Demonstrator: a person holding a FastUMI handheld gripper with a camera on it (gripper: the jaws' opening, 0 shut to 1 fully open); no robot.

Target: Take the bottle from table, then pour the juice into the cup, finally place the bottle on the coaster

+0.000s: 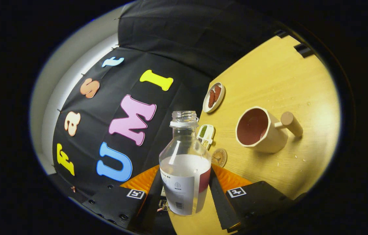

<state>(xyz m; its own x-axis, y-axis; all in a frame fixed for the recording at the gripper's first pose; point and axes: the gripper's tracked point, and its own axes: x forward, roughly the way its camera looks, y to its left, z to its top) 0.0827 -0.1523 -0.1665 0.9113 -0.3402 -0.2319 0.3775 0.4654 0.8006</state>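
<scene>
**While clamped on the bottle, the gripper tilts over the table**

With both fingers pressed against its sides, the gripper [185, 192] holds the uncapped bottle [185, 169], about half full of pale liquid. Beyond the fingers, at about two o'clock from the bottle's neck, the cup [260, 130] lies on the wooden table [285, 81], its reddish inside facing the camera. A round coaster [219, 157] sits just right of the bottle, between it and the cup.

Wooden table [278, 81] carries cup [260, 130], coaster [219, 157], and two small dishes [214, 97], contents unclear.
</scene>
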